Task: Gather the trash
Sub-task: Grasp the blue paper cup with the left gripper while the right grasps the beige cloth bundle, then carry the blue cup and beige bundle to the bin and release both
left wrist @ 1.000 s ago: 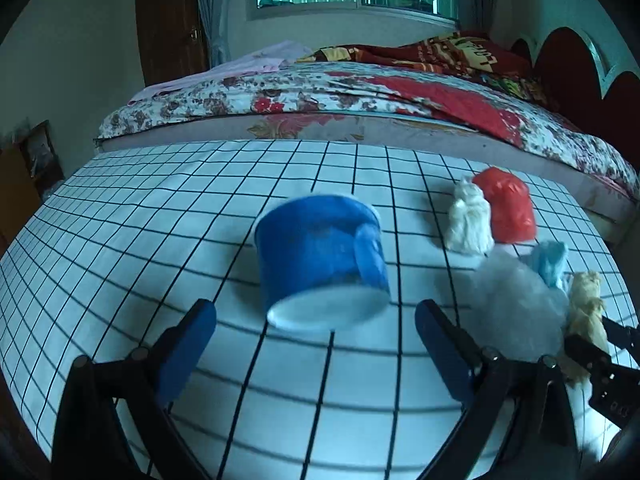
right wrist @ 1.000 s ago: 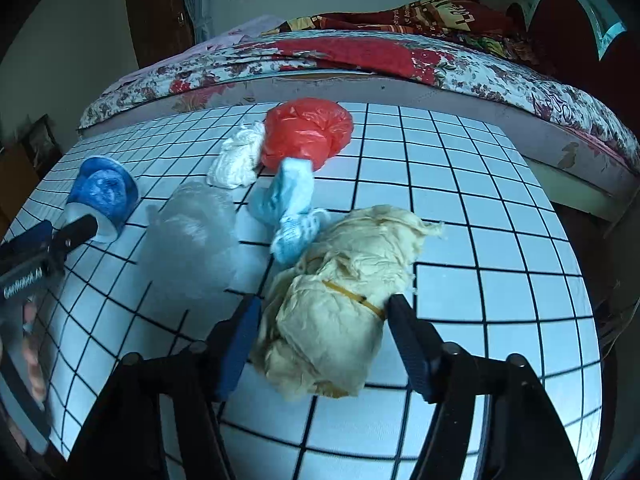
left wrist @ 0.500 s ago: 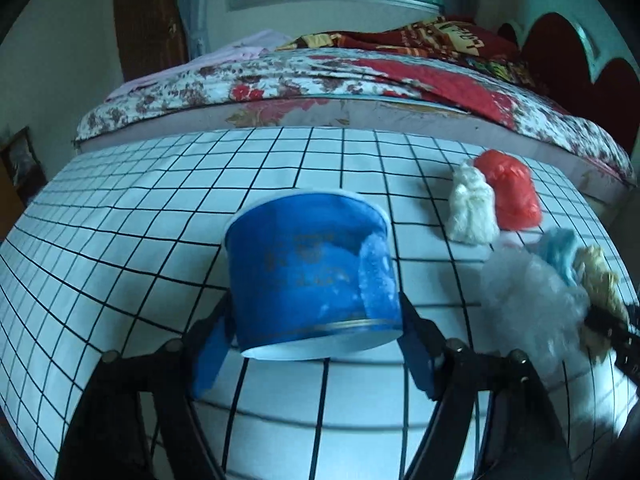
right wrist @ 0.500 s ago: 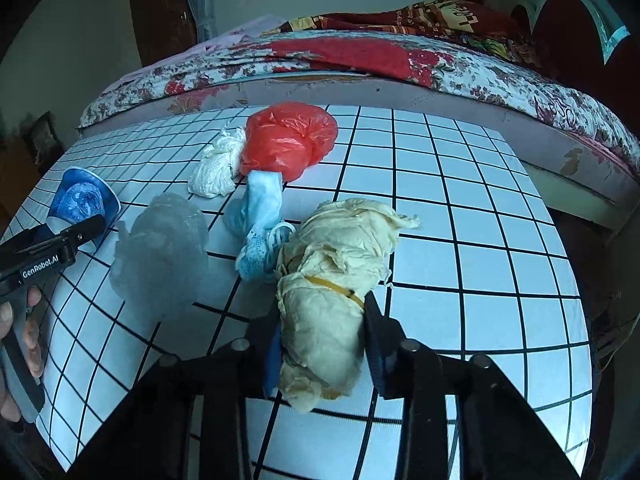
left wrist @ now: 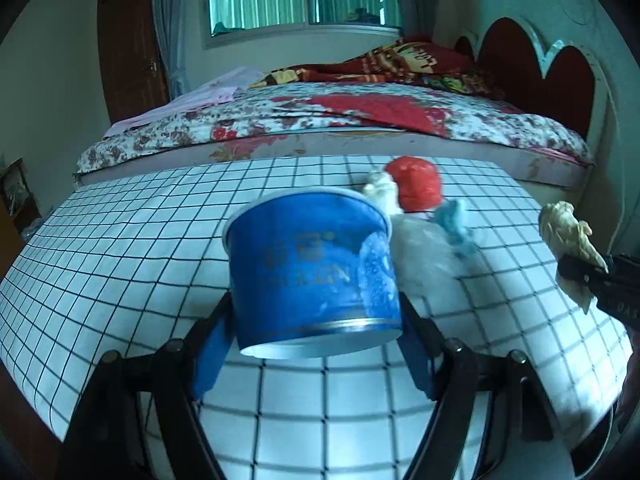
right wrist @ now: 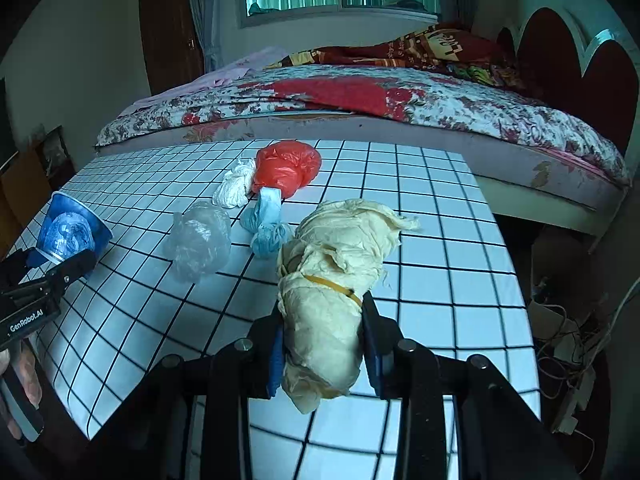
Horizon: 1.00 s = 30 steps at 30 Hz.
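My left gripper (left wrist: 316, 322) is shut on a blue paper cup (left wrist: 308, 272), held by its sides just above the checked tablecloth (left wrist: 120, 264). In the right wrist view the same cup (right wrist: 68, 232) shows crumpled plastic inside. A cream paper wad (right wrist: 336, 248) with a rubber band around it is clamped in my right gripper (right wrist: 323, 336), which is shut and lifted off the cloth. That wad (left wrist: 564, 232) appears at the right edge of the left wrist view. A red bag (right wrist: 286, 168), a white wad (right wrist: 234, 188), a light blue wad (right wrist: 266, 220) and a clear plastic bag (right wrist: 198, 242) lie on the table.
A bed (right wrist: 400, 108) with a floral cover runs along the table's far edge. Cables and a power strip (right wrist: 568, 344) lie on the floor off the table's right side. A dark wooden door (left wrist: 128, 48) stands at the back left.
Both grippers closed, the left on the blue cup and the right on the cream wad. Each then rose and drew back from the remaining trash.
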Tool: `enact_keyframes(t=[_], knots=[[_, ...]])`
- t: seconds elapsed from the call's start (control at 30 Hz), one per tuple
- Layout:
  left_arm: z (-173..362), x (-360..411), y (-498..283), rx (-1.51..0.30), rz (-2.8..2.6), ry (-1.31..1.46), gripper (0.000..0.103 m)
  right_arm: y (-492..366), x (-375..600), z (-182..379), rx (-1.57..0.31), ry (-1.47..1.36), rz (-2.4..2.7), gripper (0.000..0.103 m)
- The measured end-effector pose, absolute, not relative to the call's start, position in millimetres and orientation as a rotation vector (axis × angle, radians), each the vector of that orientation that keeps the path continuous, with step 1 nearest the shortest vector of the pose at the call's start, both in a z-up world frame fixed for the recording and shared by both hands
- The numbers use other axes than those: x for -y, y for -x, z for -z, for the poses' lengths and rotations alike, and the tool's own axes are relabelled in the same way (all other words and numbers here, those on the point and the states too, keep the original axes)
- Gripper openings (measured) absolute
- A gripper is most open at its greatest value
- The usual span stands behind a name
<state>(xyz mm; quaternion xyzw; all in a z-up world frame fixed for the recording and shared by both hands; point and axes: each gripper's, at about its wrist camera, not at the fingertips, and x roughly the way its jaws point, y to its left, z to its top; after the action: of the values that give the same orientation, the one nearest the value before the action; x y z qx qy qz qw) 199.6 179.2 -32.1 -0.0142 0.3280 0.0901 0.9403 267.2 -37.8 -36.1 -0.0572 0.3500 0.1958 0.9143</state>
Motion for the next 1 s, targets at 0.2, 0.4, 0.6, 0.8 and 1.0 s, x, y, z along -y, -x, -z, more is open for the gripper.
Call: enact_keyframes(t=[0.2,0.4,0.6,0.8,1.0], knots=[[24,-151,-177,-0.662,-0.14,0.013,0.076,-232,57,23,-0.698,0.126,-0.392,0.034],[13,-125,-152,-0.639,-0.1,-0.007,0.076,-198,73,12,-0.676,0.131,-0.39,0.034],[5,-104,-133,-0.616,-0.058,-0.026,0.076,-168,90,3,-0.655,0.116,-0.38,0.034],[-3,-82,-117,-0.594,-0.018,-0.05,0.076,-147,111,-5,-0.635,0.094,-0.358,0.034],[-6,-56,-107,-0.584,0.033,-0.073,0.076,-128,136,-8,-0.617,0.074,-0.336,0.034]])
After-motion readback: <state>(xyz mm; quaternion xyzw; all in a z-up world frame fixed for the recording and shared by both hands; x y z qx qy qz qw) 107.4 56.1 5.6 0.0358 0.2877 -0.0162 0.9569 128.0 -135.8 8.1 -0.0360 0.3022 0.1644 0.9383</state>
